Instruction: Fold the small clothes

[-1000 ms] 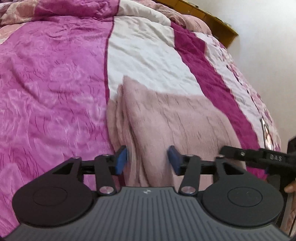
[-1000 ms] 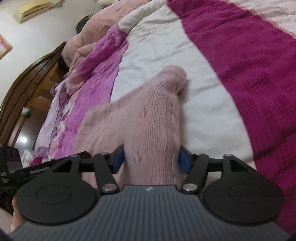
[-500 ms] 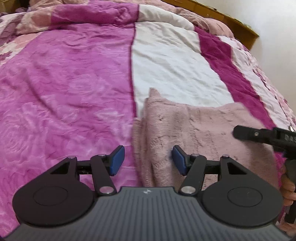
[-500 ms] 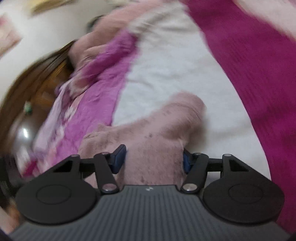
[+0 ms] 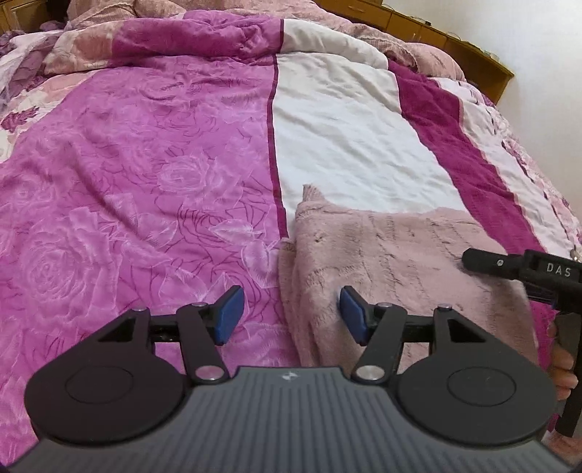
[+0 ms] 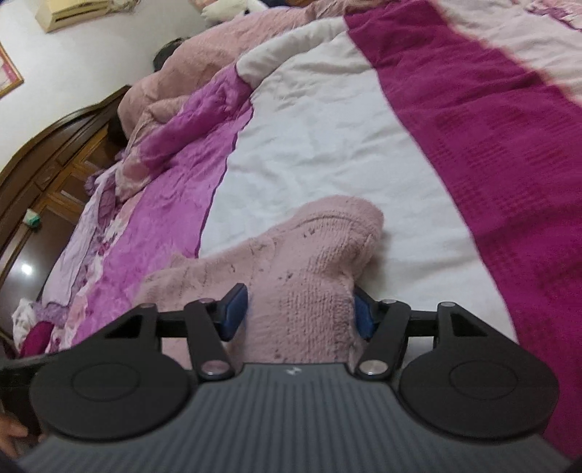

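Observation:
A pale pink knitted garment lies folded on the bedspread, across the white and magenta stripes. My left gripper is open above its left edge, with nothing between the blue pads. My right gripper is open over the garment's right end, where a bulging fold stands between the pads; it is not clamped. The right gripper's black body also shows at the right of the left wrist view.
The bedspread has purple rose, white and dark magenta stripes. A bunched pink quilt lies at the far end. A wooden headboard and wooden furniture border the bed.
Both grippers have drawn back and risen from the garment. The left gripper has shifted left, so its pads now straddle the garment's left edge. The garment lies flatter.

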A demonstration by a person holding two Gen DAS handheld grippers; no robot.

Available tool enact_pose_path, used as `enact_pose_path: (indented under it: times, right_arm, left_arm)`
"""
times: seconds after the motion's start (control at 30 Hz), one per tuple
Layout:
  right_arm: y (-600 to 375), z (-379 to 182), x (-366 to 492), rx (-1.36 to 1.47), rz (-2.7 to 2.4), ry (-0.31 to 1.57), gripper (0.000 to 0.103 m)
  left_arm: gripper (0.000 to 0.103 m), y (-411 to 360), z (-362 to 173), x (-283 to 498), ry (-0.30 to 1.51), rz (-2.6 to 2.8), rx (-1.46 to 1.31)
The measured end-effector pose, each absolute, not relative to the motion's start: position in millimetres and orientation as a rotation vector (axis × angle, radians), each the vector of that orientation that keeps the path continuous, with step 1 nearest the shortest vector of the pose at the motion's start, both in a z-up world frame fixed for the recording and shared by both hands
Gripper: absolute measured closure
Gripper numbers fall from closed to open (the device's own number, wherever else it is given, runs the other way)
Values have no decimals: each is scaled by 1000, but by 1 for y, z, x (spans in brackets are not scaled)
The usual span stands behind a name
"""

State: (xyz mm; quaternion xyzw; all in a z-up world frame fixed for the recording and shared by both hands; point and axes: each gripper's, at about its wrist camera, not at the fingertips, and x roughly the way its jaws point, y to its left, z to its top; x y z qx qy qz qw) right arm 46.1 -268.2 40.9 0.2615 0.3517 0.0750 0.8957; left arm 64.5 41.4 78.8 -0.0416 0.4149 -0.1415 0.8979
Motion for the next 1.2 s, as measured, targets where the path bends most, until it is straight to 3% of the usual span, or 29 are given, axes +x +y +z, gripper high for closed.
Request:
enact_pose_path:
  times: [0.17,0.27,0.47,0.6,1.2]
  right_arm:
    - [-275,64,20,558,133,676,38]
    - [-274,76,1,558,158,650,38]
    - [-263,92,-39,514,187,624,31]
    - [-253,87,-61,474,202,648,31]
    - [-215,33,-98,266,114,773,31]
  left_arm:
    - [36,51,98,35,846,-270,-110]
    - [26,54,105,16,851,-240,-118]
    - [23,50,105,-25,852,-212,-114]
    - [15,44,95,-48,862,-167,-105]
    - [15,7,36,-67,963,-139,17]
